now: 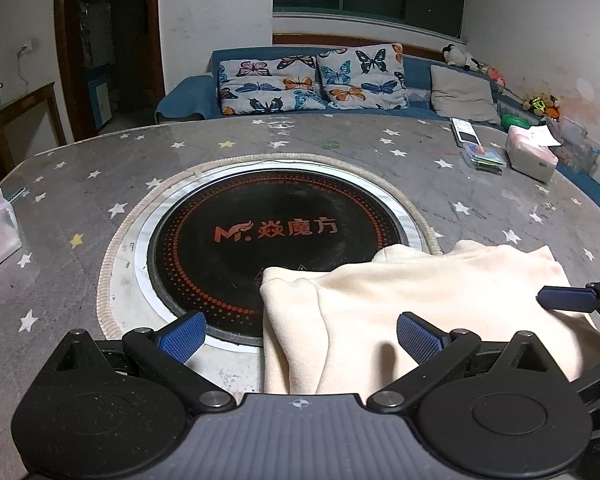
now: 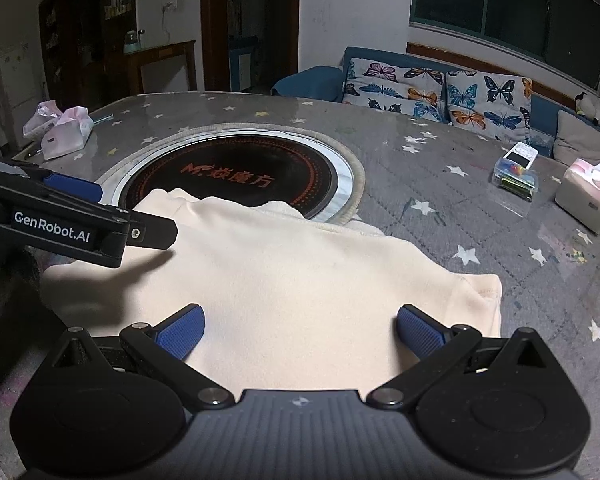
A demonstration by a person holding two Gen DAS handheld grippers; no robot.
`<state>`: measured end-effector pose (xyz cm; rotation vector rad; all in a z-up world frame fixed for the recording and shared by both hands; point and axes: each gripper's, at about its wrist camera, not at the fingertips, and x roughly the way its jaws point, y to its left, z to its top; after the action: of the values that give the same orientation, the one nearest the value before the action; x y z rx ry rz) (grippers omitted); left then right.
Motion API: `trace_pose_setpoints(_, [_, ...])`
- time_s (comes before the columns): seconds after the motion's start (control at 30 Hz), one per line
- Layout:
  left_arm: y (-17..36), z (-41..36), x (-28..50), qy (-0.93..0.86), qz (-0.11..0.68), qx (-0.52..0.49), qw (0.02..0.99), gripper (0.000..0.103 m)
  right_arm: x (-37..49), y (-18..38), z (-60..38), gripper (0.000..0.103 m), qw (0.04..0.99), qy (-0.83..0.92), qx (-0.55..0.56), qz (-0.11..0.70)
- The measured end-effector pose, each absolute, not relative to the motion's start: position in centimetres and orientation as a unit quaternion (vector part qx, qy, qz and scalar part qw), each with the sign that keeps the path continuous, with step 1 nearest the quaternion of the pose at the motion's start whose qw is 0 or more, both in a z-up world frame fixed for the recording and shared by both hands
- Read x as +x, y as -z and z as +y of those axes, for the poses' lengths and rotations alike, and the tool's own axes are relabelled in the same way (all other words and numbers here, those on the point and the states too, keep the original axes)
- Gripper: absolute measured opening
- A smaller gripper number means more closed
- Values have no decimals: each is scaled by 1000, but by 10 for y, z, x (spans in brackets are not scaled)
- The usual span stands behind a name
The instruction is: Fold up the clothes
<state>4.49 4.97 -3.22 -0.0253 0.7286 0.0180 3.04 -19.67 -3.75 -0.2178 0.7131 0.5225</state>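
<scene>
**Operator:** Report the location of the garment.

**Inspector:** The cream garment [image 2: 284, 280] lies folded on the grey star-patterned table cover [image 2: 440, 208], at the near edge. Its far end overlaps the rim of the round black cooktop [image 2: 236, 176] set into the table centre. In the left wrist view the same garment [image 1: 420, 304] sits right of centre, with a folded edge running down its left side.

**Operator:** State of the left gripper.

**Inspector:** The left gripper [image 1: 300, 338] has its jaws spread wide. The left blue pad is over the cooktop rim; the right blue pad is over the cloth. Nothing is between them but the garment's left edge below. Whether the pads touch the fabric cannot be determined.

**Operator:** State of the right gripper.

**Inspector:** The right gripper [image 2: 300, 334] also has its jaws fully apart, both pads positioned over the near part of the garment. No fabric is pinched. In the left wrist view one of its blue fingers shows at the right edge, over the cloth.

**Operator:** Other items on the table.

**Inspector:** A tissue pack [image 2: 66, 132] at the far left. At the far right, a white remote [image 2: 521, 155], a clear plastic box [image 2: 516, 182] with coloured contents just beside it, and a second tissue pack [image 2: 586, 196]. All are well apart from the garment. A blue sofa [image 1: 188, 96] with butterfly cushions [image 1: 272, 86] stands behind the table.
</scene>
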Motion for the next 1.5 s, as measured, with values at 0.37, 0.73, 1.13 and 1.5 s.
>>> trace_pose_setpoints(0.37, [28, 54, 24, -13, 342, -8, 940, 103, 5, 23, -228, 103, 907, -238, -98, 333])
trace_pose_setpoints(0.73, [46, 65, 3, -32, 350, 4, 936, 103, -4, 26, -278, 103, 921, -178, -94, 334])
trace_pose_setpoints(1.13, [43, 68, 1, -39, 350, 5, 936, 103, -4, 16, -299, 103, 925, -160, -105, 329])
trace_pose_setpoints(1.5, [48, 72, 8, -40, 356, 4, 934, 103, 26, 36, -294, 103, 923, -141, -102, 342])
